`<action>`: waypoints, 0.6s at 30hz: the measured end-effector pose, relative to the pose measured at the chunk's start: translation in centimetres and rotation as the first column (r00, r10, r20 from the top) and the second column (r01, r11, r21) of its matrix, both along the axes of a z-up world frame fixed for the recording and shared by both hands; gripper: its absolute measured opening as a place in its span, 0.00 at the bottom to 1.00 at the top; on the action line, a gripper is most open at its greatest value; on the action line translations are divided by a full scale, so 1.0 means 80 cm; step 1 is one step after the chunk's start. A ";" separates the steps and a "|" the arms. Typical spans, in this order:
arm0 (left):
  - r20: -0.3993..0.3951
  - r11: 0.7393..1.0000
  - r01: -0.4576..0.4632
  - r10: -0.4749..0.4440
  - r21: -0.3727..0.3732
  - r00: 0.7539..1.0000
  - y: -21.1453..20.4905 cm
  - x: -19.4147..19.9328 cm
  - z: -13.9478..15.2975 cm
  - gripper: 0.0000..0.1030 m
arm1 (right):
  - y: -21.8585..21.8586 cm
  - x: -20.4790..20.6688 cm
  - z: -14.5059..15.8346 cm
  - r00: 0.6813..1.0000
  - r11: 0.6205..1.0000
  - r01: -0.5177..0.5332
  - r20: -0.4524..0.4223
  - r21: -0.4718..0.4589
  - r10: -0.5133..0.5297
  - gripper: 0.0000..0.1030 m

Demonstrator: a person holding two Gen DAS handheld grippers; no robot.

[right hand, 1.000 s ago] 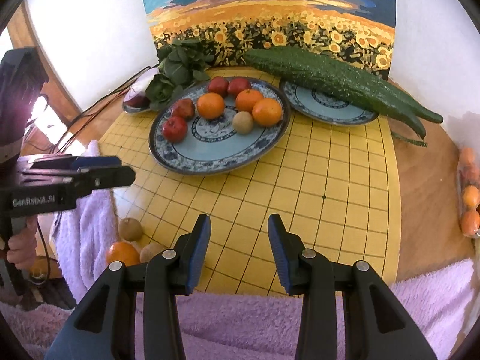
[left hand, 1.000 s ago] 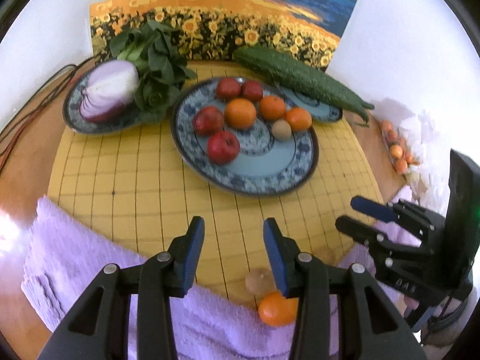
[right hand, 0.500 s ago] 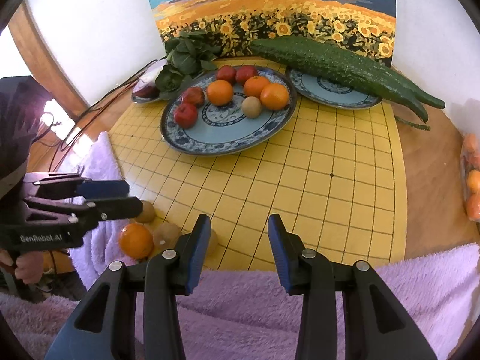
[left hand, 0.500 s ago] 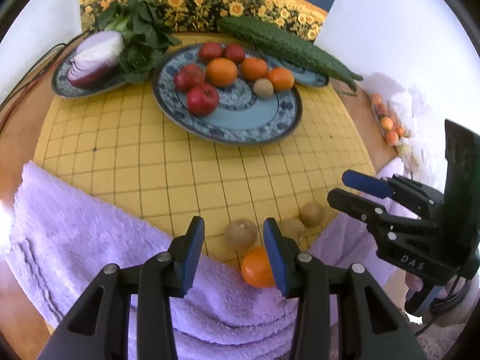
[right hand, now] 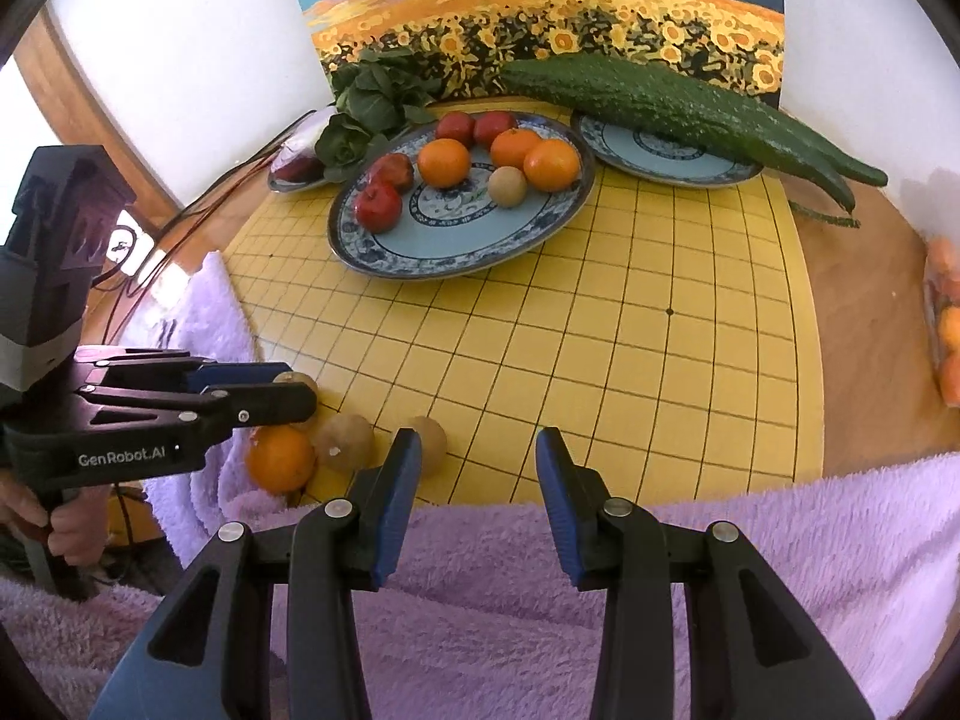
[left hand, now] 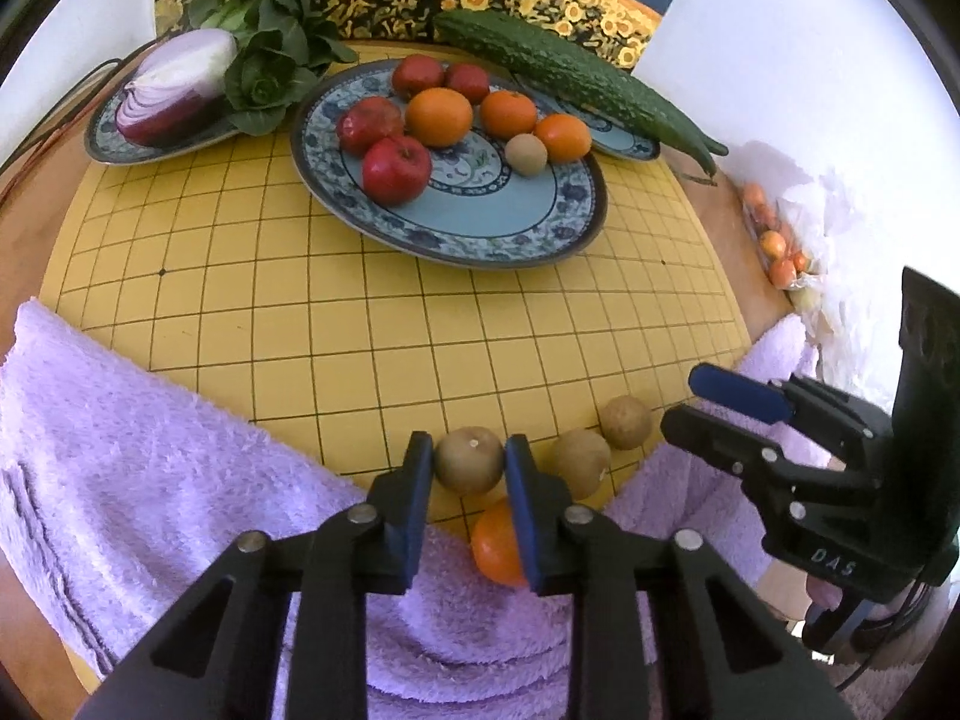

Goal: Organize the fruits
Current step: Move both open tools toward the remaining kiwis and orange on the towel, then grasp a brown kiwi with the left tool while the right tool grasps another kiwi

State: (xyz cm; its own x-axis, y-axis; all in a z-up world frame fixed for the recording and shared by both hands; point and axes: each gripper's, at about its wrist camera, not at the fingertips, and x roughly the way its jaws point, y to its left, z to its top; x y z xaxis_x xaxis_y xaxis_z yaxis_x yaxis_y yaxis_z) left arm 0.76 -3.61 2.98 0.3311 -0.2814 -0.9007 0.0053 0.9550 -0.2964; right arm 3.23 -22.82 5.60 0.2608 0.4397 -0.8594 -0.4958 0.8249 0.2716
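**RISK NOTE: ROUND FRUIT CLAMPED AT BOARD EDGE**

The left gripper (left hand: 469, 463) was seen clamped on a brown kiwi (left hand: 468, 459), pads pressed to both sides, at the near edge of the yellow grid board (left hand: 360, 312). The right gripper (right hand: 477, 474) was held apart, w/ nothing between its blue pads, above the purple towel (right hand: 750, 540).

Risks, as judged:
- Kiwi was round and gripped near the pad tips; squeeze-out on lift was considered likely if the grip sat off-centre.
- An orange (left hand: 497, 543) lay just beside, partly under the right pad, and 2 more kiwis (left hand: 581, 462) sat close by; a nudge could have sent them rolling off the board onto the towel.
- Excess clamp force could have bruised the soft fruit.
- The large blue plate (left hand: 540, 240), approx. half filled w/ apples and oranges, was the probable target; a drop there could have scattered fruit.
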 end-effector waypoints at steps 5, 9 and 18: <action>0.023 1.000 -0.025 0.025 0.009 0.999 0.014 -0.001 0.009 0.25 | 0.002 -0.003 -0.006 1.000 1.000 -0.006 -0.021 0.009 0.006 0.40; 0.043 0.998 -0.058 0.057 0.023 0.997 0.026 -0.002 0.013 0.25 | 0.004 -0.005 -0.008 1.000 0.999 -0.017 -0.022 0.033 0.018 0.40; 0.059 0.993 -0.113 0.110 0.037 0.992 0.046 -0.009 0.011 0.25 | 0.015 -0.007 -0.010 0.999 0.999 -0.034 -0.004 0.022 0.034 0.39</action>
State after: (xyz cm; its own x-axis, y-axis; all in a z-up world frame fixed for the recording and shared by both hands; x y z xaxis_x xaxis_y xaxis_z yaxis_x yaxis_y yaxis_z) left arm 0.05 0.07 3.86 0.4094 -0.2034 -0.8894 -0.0860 0.9619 -0.2596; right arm 2.66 -21.59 4.78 0.2420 0.4671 -0.8504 -0.5221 0.8015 0.2916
